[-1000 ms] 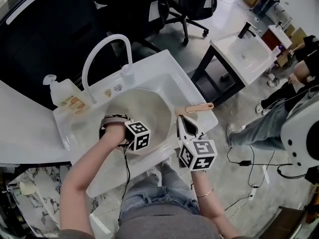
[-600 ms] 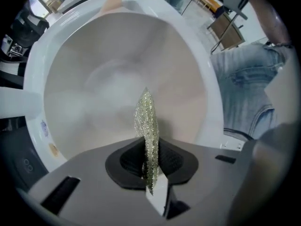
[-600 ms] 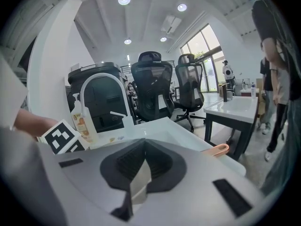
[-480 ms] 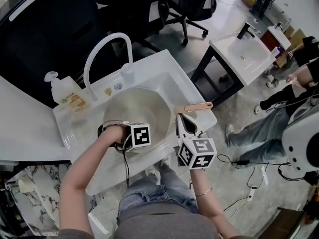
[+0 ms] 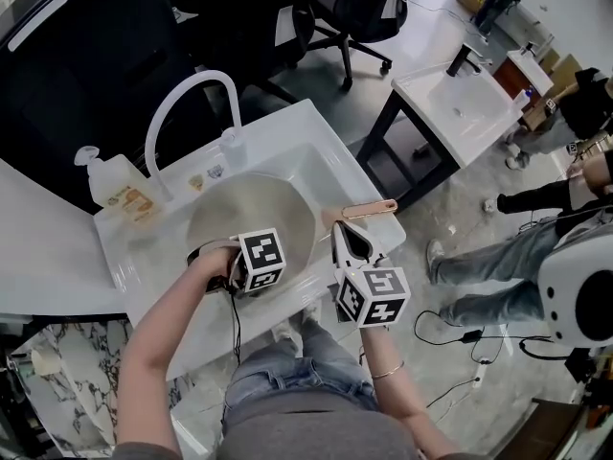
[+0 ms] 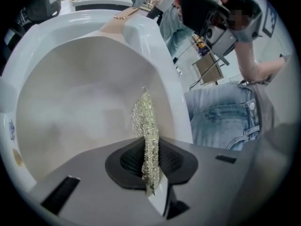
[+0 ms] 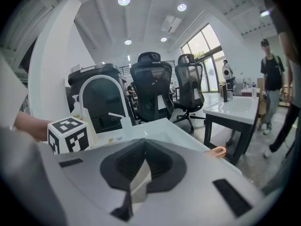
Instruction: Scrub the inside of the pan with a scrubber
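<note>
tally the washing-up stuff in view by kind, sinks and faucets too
sinks: 2
faucets: 2
pan: 1
scrubber: 1
soap bottle: 1
total: 7

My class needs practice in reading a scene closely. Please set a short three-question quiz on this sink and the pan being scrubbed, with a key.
1. True or false: the left gripper is shut on the mesh scrubber.
2. Where does the pan sit? A) on a stove B) in the white sink C) in a cupboard
3. Fill in: in the head view, the soap bottle stands to the ___ of the faucet.
Key: 1 true; 2 B; 3 left.
</note>
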`<state>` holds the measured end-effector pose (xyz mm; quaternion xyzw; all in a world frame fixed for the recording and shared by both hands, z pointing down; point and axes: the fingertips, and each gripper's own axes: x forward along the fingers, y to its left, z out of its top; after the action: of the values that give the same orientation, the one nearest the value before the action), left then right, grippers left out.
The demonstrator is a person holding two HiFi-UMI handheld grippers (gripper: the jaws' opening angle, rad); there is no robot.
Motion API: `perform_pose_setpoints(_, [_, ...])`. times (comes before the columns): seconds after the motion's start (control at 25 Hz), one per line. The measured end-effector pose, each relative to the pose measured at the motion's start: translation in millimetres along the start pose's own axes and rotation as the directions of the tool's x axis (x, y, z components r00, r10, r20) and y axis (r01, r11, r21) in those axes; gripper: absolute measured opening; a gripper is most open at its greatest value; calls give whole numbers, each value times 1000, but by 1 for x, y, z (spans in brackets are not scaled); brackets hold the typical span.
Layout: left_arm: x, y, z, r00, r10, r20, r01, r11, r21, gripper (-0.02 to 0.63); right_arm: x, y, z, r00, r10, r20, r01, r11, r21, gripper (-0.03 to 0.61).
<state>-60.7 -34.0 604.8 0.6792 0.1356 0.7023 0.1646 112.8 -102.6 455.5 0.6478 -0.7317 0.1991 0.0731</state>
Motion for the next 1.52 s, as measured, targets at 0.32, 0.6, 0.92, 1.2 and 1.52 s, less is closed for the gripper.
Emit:
perform_pose_setpoints(0.32, [-16,-3,53,944,-142,299,190,972,-136,63,7,-11,6,1000,19,-9,-19,1000,-9,11])
perform_pose_setpoints(0.6, [-30,5,93,841,-158,517,314,922,-228,64,16,-20,10,999,43,-22,-44,999,-23,11])
perform_pose_setpoints(0.92, [-50,23,126,712,-154,685,460,839,-290,64,34,-27,18,996,79,-33,-80,996,-37,11])
perform_pose_setpoints(1.2, [-72,49,142,519,-90,850,628,715,-307,66,51,-29,22,992,117,-48,-119,992,-47,11])
perform_pose_setpoints(1.52, [-94,81,142,337,91,937,713,625,-317,66,72,-22,25,984,164,-72,-169,984,-65,11])
